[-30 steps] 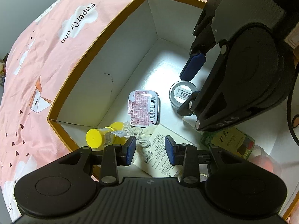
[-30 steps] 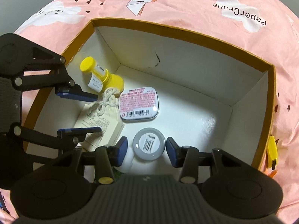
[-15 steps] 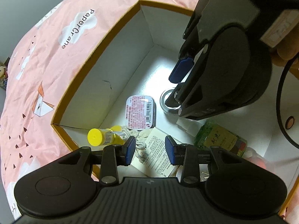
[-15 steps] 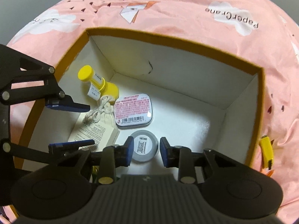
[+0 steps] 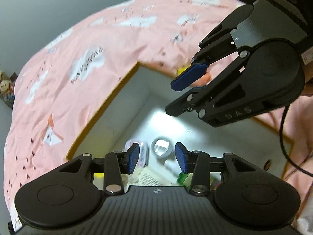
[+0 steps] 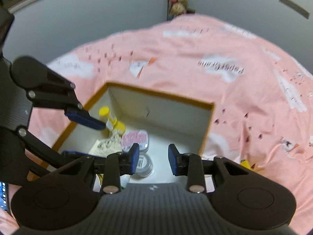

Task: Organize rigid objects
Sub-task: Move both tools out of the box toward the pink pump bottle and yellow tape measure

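Both grippers have lifted out of the cardboard box (image 6: pixel 207 121) since the earlier frames, and the round grey tin (image 6: pixel 143 165) that sat between the right jaws now lies alone on the box floor. The right gripper (image 6: pixel 153 159) hangs above the box with its jaws apart and nothing between them; they have just been opening slightly after a squeeze. The left gripper (image 5: pixel 156 157) also hovers over the box, jaws released and empty, having just been widening. The box sits on a bed covered by a pink quilt (image 6: pixel 195 68) printed with clouds. Inside, the yellow bottle (image 6: pixel 112 118) lies toward the far left corner, with a pink-labelled flat tin (image 6: pixel 137 138) just beside it toward the middle and the round grey tin nearer the near edge. A white drawstring pouch (image 6: pixel 109 144) and a printed paper leaflet (image 5: pixel 151 178) lie by the left wall. A small yellow object (image 6: pixel 245 163) rests on the quilt outside the box's right edge; the blur hides what it is.
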Tool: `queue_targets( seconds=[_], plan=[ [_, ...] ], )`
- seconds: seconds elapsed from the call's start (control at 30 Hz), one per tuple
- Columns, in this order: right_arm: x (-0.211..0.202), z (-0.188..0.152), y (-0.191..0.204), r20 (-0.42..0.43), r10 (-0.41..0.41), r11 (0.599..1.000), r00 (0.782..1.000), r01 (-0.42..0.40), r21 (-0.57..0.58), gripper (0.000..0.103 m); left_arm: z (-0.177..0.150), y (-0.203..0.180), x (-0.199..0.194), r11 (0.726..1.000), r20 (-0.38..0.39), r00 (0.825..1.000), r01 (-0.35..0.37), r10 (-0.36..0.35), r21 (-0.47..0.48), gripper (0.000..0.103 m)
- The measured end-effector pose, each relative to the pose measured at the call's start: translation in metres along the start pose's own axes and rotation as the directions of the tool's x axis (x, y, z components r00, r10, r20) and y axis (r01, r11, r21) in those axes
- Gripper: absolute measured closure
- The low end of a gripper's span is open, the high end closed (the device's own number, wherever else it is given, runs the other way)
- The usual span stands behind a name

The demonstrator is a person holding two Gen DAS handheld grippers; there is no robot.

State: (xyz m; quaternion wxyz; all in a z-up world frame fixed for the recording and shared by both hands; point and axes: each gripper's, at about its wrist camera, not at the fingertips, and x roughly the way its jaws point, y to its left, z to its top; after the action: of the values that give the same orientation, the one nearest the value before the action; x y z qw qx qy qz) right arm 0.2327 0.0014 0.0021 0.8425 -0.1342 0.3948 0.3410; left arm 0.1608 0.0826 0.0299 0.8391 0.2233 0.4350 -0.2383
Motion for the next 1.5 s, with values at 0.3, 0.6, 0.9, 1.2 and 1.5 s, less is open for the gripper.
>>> queue_targets(
  seconds=[0.3, 0.6, 0.9, 1.2, 1.5],
  plan=[
    [-0.055, -0.034, -0.051, 0.134, -0.109, 0.991, 0.985, 0.097, 0.091, 0.053, 0.034, -0.035, -0.015, 0.994, 0.09, 0.995, 0.034, -0.044, 0.104, 0.042],
    [-0.06, -0.097, -0.102, 0.1, -0.204, 0.965, 0.974, 0.183, 0.187, 0.043, 0.065, -0.061, 0.008, 0.976, 0.045, 0.997, 0.05, -0.06, 0.21, 0.032],
    [-0.048, -0.128, -0.132, 0.106, -0.237, 0.95, 0.966, 0.207, 0.234, 0.041, 0.092, -0.069, 0.053, 0.958, -0.046, 0.997, 0.073, -0.062, 0.276, 0.031],
    [-0.011, -0.134, -0.143, 0.106, -0.22, 0.957, 0.97, 0.194, 0.217, 0.04, 0.105, -0.063, 0.089, 0.944, -0.142, 0.989, 0.089, -0.045, 0.318, 0.031],
    [0.021, -0.138, -0.155, 0.052, -0.171, 0.959, 0.984, 0.154, 0.238, 0.041, 0.113, -0.06, 0.115, 0.939, -0.182, 0.981, 0.128, -0.072, 0.319, 0.031]
  ],
)
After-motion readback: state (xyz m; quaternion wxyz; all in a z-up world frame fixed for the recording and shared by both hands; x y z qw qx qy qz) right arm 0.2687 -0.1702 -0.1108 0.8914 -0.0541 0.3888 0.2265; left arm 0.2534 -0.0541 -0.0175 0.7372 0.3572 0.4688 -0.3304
